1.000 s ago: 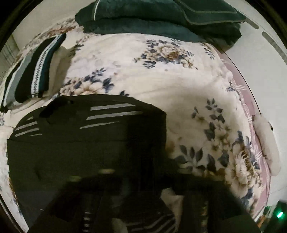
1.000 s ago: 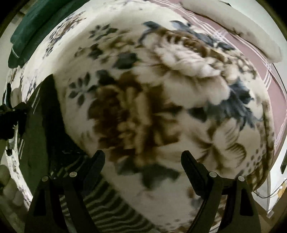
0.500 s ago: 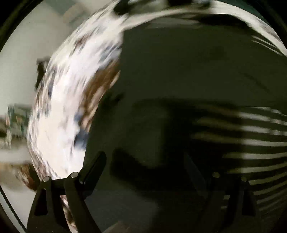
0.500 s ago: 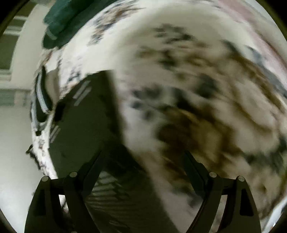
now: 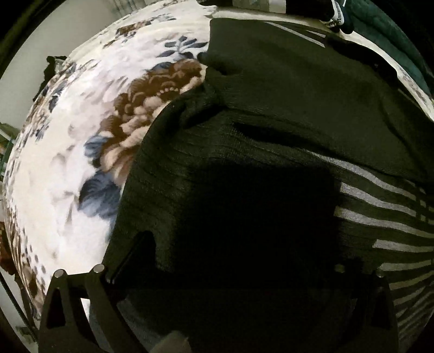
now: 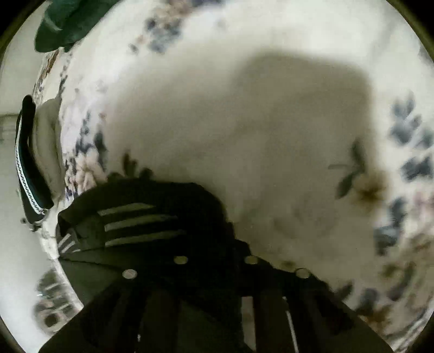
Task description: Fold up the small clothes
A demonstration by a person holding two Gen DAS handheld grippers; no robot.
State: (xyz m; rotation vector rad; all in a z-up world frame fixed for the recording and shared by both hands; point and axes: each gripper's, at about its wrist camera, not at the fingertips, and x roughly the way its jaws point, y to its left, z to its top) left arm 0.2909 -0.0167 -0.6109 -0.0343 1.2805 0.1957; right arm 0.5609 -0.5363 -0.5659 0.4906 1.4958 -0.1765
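Big swing since a second ago: the left gripper (image 5: 217,260) was looking across the bed towards the green bedding, and now it's turned down low over the dark sweater (image 5: 284,114), with the floral blanket (image 5: 67,163) filling everything to the left of the garment. And the right gripper (image 6: 214,260), wide open over bare blanket a second back, has its fingers drawn close together now.

Left side first: the fingers stand wide apart, the left finger (image 5: 127,260) showing just at the sweater's near edge, the other lost in deep shadow on the knit. Nothing visibly pinched between them. The sweater lies spread on the blanket, a ribbed fold running across it, grey stripes (image 5: 385,206) on the part to the right of the shadowed patch.

Over on the right wrist view, the picture is blurred, but the fingers look nearly closed and dark sweater fabric (image 6: 152,214) with pale stripes is bunched right at their tips. It looks like a grip on the cloth, though the blur and darkness leave the contact itself unclear. Beyond the sweater, the blanket (image 6: 244,108) carries a broad shadow. Left of the sweater sits a folded dark garment with white trim (image 6: 27,163); further off beyond it, dark green bedding (image 6: 65,21).
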